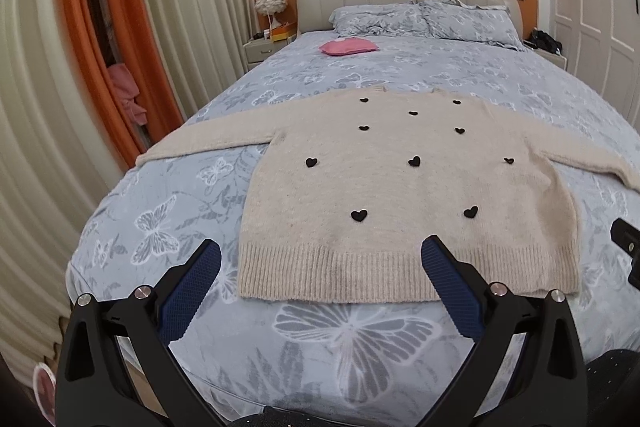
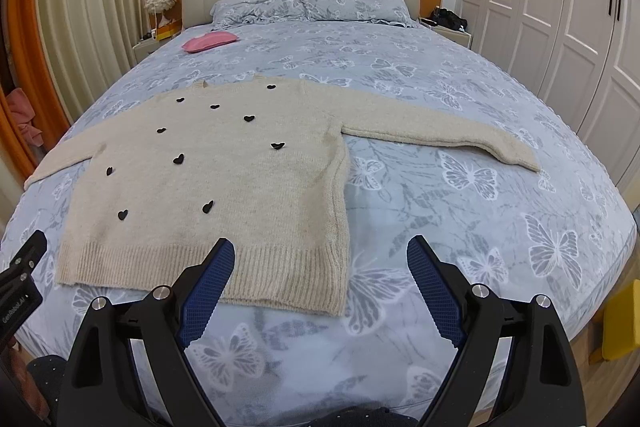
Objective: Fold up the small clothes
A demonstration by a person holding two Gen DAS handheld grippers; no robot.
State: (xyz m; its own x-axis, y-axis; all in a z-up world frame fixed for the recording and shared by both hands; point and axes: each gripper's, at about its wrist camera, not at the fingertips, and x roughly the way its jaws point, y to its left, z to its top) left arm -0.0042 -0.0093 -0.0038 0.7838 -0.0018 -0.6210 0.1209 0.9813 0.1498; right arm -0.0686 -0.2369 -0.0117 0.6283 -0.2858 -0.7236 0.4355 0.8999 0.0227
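Observation:
A cream knit sweater point(image 1: 400, 187) with black hearts lies flat, front up, on the bed, sleeves spread to both sides. It also shows in the right wrist view point(image 2: 224, 179). My left gripper point(image 1: 320, 251) is open and empty, held above the bed just short of the sweater's left hem. My right gripper point(image 2: 320, 251) is open and empty, near the hem's right corner. The right sleeve point(image 2: 440, 135) stretches out to the right. The left sleeve point(image 1: 200, 143) reaches the bed's left edge.
The bed point(image 1: 352, 339) has a blue butterfly cover. A pink pouch point(image 1: 348, 47) lies near the pillows point(image 1: 424, 17). Curtains point(image 1: 80, 107) hang left, white wardrobes point(image 2: 560, 27) stand right. A yellow object point(image 2: 624, 319) sits beside the bed's right corner.

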